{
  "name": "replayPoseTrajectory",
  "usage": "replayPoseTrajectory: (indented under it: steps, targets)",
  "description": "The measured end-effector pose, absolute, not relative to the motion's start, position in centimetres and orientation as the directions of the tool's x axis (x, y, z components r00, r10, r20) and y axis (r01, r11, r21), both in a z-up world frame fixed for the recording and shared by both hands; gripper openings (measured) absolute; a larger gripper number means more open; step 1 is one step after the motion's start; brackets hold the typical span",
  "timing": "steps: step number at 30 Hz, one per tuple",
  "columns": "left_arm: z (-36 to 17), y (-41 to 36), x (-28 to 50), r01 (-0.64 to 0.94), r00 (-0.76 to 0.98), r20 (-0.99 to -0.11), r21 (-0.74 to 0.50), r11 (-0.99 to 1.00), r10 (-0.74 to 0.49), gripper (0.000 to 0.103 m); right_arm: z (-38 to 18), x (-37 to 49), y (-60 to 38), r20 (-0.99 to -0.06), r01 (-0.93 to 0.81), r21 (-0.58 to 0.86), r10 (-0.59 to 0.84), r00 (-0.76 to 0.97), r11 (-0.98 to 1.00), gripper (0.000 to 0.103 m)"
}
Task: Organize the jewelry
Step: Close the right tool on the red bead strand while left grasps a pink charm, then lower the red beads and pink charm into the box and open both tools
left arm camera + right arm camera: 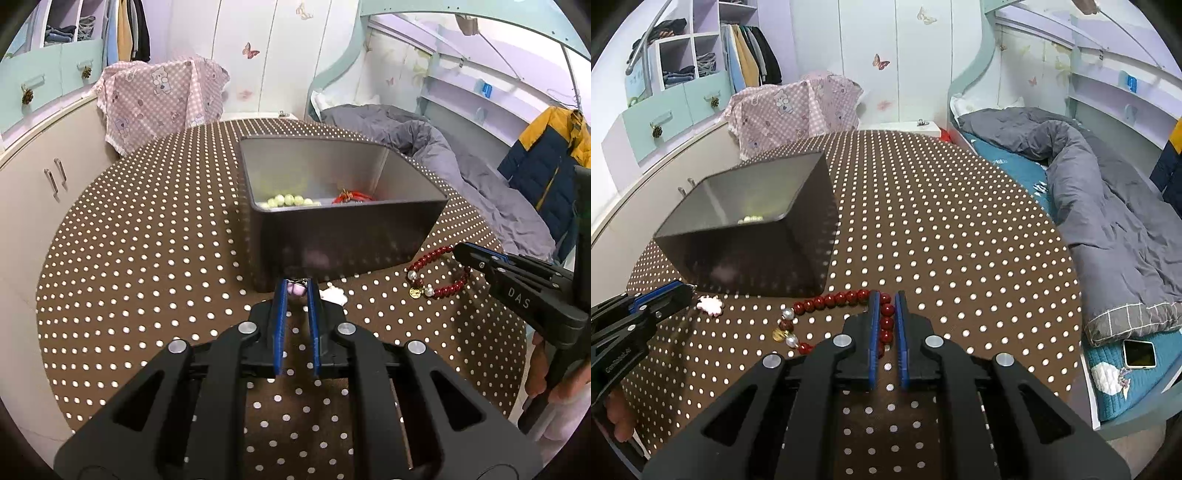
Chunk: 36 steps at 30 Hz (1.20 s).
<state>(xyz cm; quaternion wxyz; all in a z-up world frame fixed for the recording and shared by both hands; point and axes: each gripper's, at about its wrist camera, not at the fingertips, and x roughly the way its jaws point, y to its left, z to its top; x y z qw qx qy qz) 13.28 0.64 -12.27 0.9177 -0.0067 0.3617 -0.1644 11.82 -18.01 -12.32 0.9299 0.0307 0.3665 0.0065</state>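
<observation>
Blue pads of the left hand-held gripper (297,286) pinch a pink charm (297,291) at the bench (147,258), before the box (347,236) already holding green beads (288,200) and a red piece (351,196). From the right view, the right hand-held gripper (887,297) pinches the red bracelet (827,301); both pieces are not yet boxed.

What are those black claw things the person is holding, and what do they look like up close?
Each is a hand-held gripper of matte black plastic with two flat fingers faced in blue pads, jointed by round silver pins. The right gripper matches it; its side bears pale letters reading DAS. A light sleeve shows beneath it. No cables are visible.
</observation>
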Motion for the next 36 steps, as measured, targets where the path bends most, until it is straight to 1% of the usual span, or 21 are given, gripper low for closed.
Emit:
replayPoseTrajectory:
  steps: [9,16,22,29,36]
  targets:
    - [-10.0,1.7,12.9,0.298,0.731,-0.609,-0.122,0.947,-0.309,0.011,-10.1,11.5,-18.1,-0.63,0.011,0.057,0.027,0.776,0.998,0.007]
    - [-8.2,2.6,12.5,0.287,0.77,-0.565,-0.108,0.952,-0.296,0.011,-7.7,11.2,-18.2,-0.569,0.009,0.048,0.02,0.822,0.999,0.007]
    - [-6.5,2.6,12.2,0.287,0.808,-0.519,-0.07,0.955,-0.281,0.011,-5.1,11.1,-17.5,-0.505,-0.001,0.027,0.015,0.863,1.0,0.007]
    - [-4.9,2.1,12.7,0.278,0.834,-0.482,-0.049,0.959,-0.266,0.011,-2.2,10.6,-15.9,-0.419,-0.054,0.02,0.057,0.906,0.998,0.007]
    - [-4.5,1.7,13.2,0.284,0.84,-0.469,-0.051,0.957,-0.274,0.011,-1.2,11.2,-14.1,-0.388,-0.111,0.008,0.105,0.916,0.994,0.007]
